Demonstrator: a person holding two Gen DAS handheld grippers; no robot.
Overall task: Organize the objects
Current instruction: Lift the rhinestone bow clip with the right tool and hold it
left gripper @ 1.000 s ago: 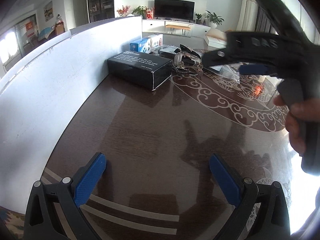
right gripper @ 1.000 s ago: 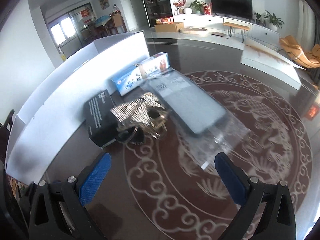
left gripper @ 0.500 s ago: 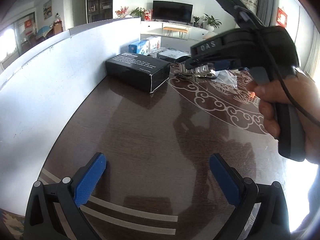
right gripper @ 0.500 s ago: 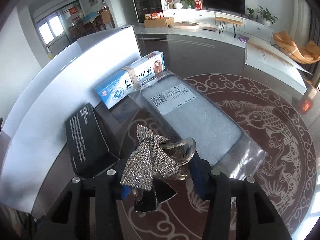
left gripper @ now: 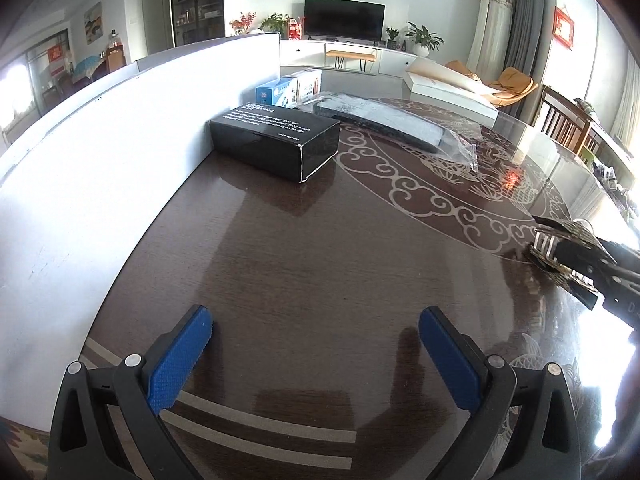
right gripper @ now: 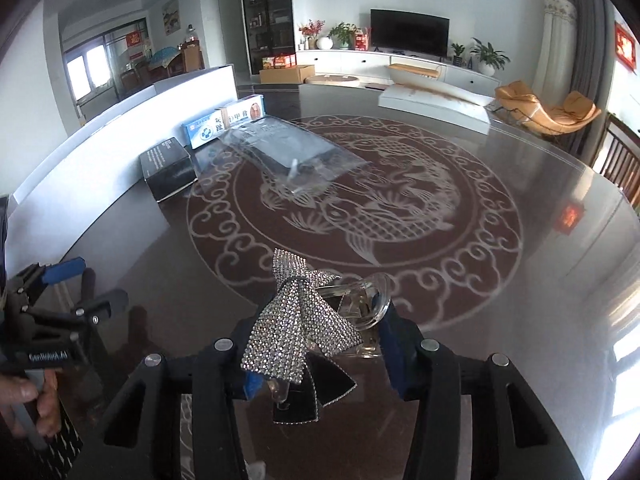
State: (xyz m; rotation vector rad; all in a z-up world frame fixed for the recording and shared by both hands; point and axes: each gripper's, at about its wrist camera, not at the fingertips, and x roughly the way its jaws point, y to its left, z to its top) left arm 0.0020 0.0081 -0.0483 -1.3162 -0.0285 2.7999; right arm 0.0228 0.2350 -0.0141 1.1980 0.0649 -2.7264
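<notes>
- Gripping the rhinestone bow hair clip (right gripper: 298, 322), the right tool (right gripper: 320, 360) holds it above the table (right gripper: 480, 280); left tool (left gripper: 316, 356) gapes empty.
- Black box (left gripper: 276, 140), medicine box (left gripper: 288, 90) and bagged grey item (left gripper: 384, 122) line the white board (left gripper: 100, 152) (well apart).
- Glossy dark top, carp motif; living room behind.

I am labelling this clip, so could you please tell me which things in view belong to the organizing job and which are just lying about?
In the job:
- rhinestone bow hair clip, gripped by the right gripper
- black box
- blue and white box
- bagged grey item
- left gripper, jaws wide, empty

Lying about:
- white divider board
- television
- orange chair
</notes>
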